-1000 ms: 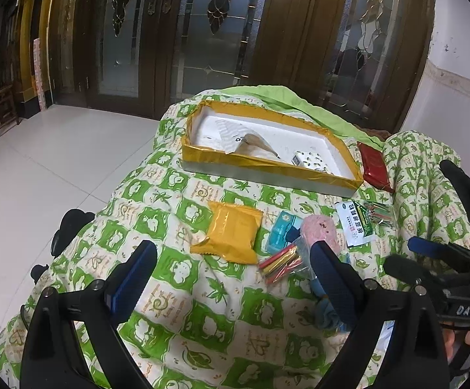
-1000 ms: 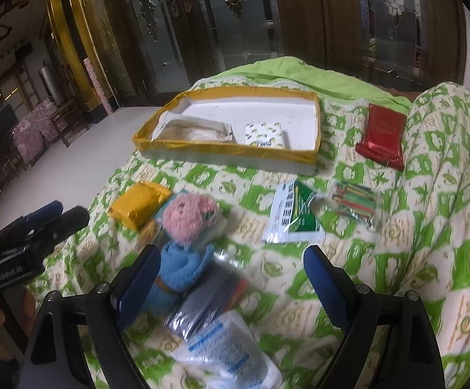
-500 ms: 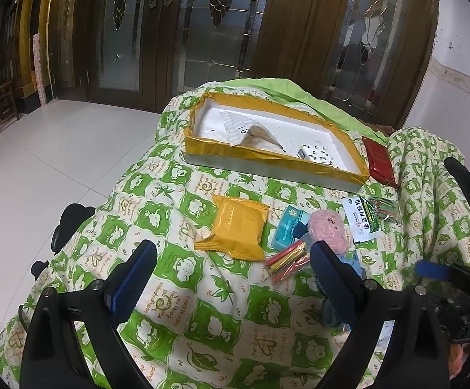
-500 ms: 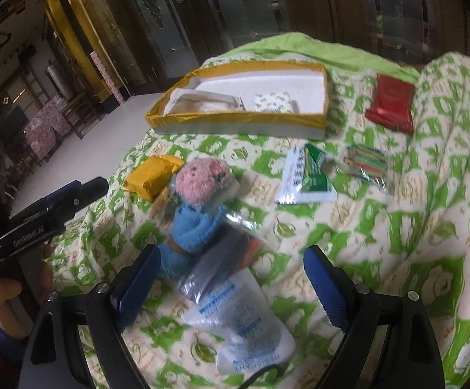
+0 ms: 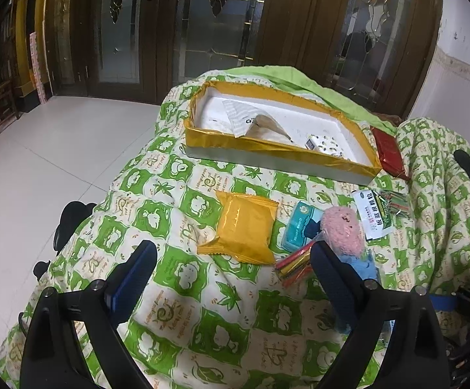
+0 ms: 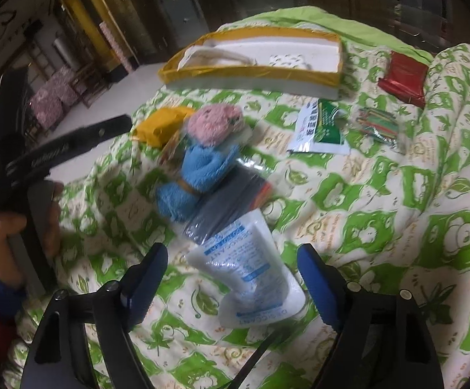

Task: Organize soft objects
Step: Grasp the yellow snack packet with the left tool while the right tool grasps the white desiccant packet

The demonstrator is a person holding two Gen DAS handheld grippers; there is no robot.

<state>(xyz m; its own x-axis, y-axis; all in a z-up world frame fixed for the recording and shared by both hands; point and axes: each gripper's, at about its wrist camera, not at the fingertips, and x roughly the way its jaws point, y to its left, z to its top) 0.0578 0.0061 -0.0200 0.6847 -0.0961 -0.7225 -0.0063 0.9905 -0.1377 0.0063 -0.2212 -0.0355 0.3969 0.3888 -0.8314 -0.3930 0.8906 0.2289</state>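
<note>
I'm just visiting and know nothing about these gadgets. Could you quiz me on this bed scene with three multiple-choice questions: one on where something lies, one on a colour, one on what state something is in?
1. Where does the red packet lie?
A. inside the tray
B. on the quilt, right of the tray
C. under the doll

2. What colour is the body of the soft doll?
A. blue
B. yellow
C. black

3. How stands the right gripper?
A. clamped on the doll
B. holding the red packet
C. jaws apart, white pouch between them, untouched

Answers:
1 B: it rests on the quilt beside the yellow-rimmed tray.
2 A: blue body under a pink head.
3 C: the jaws are closing, yet the pads stand clear of the white pouch.
</note>
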